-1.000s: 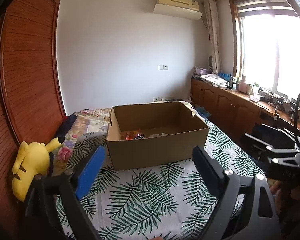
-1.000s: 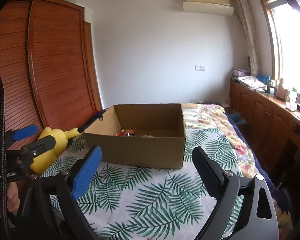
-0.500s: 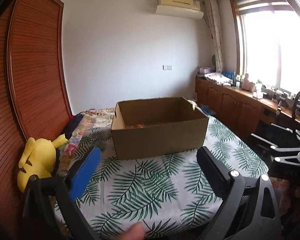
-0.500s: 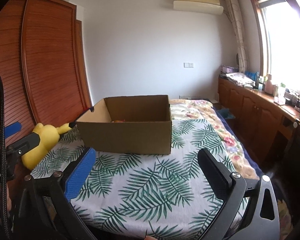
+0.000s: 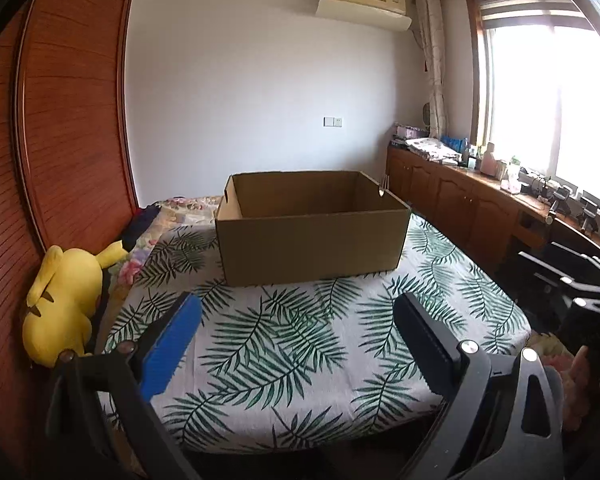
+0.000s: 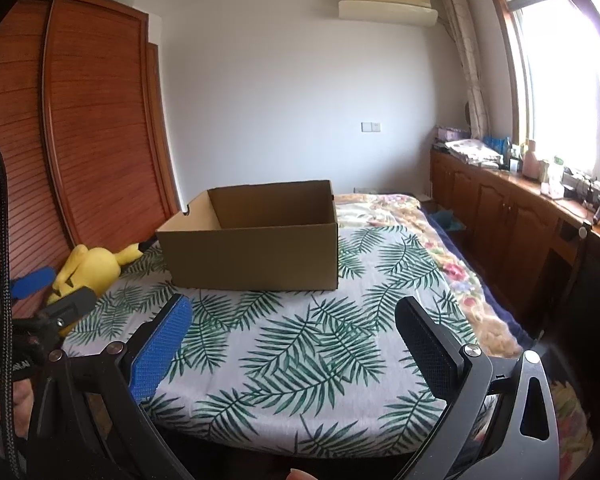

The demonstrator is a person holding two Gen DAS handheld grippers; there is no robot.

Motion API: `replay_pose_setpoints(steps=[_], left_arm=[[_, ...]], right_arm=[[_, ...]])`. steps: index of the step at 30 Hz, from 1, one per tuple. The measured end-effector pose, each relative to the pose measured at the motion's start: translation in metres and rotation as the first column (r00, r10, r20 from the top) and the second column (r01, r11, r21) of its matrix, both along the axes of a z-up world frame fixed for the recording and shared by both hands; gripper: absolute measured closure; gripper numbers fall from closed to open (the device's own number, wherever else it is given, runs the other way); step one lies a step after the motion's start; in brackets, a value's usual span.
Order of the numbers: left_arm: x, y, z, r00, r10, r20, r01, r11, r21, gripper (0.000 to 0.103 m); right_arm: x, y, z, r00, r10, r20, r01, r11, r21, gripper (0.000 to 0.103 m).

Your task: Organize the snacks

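White walls, a wooden wardrobe (image 5: 60, 140) and a bright window (image 5: 552, 108) frame the bed (image 5: 292, 360) in front of you, spread with a palm-leaf cover. Your cardboard box (image 5: 312, 236) sits on that cover toward the far side, open at the top; from both wrist views its inside shows only bare brown walls, and you cannot tell from here what lies at the bottom. A yellow plush toy (image 5: 60, 308) lies at the bed's left edge against the wardrobe, near the box but apart from it. Your left tongs (image 5: 296, 340) stand wide apart with nothing between them, hanging over the near part of the cover, well short of the box. Your right tongs (image 6: 294, 340) are likewise spread wide and hold nothing, also over the near cover. Along the right wall runs a low wooden cabinet (image 6: 500, 216) with small items on top.
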State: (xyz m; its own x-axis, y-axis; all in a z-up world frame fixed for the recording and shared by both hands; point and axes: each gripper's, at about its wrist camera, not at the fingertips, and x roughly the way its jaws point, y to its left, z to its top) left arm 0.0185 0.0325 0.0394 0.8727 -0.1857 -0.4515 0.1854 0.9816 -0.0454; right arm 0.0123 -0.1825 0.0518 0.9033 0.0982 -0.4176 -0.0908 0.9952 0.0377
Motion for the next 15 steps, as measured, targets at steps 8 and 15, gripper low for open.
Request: replay_pose_setpoints(steps=[8,15], left_arm=[[-0.002,0.002,-0.004,1.000,0.016,-0.013,-0.016,1.000,0.003,0.005],[0.000,0.007,-0.005,0.999,0.030,-0.018,-0.030,1.000,0.002,0.005]], right_arm=[[-0.002,0.001,-0.006,1.000,-0.020,0.013,0.020,1.000,-0.012,0.001],[0.001,-0.001,-0.011,1.000,-0.023,0.002,0.023,1.000,-0.002,0.002]])
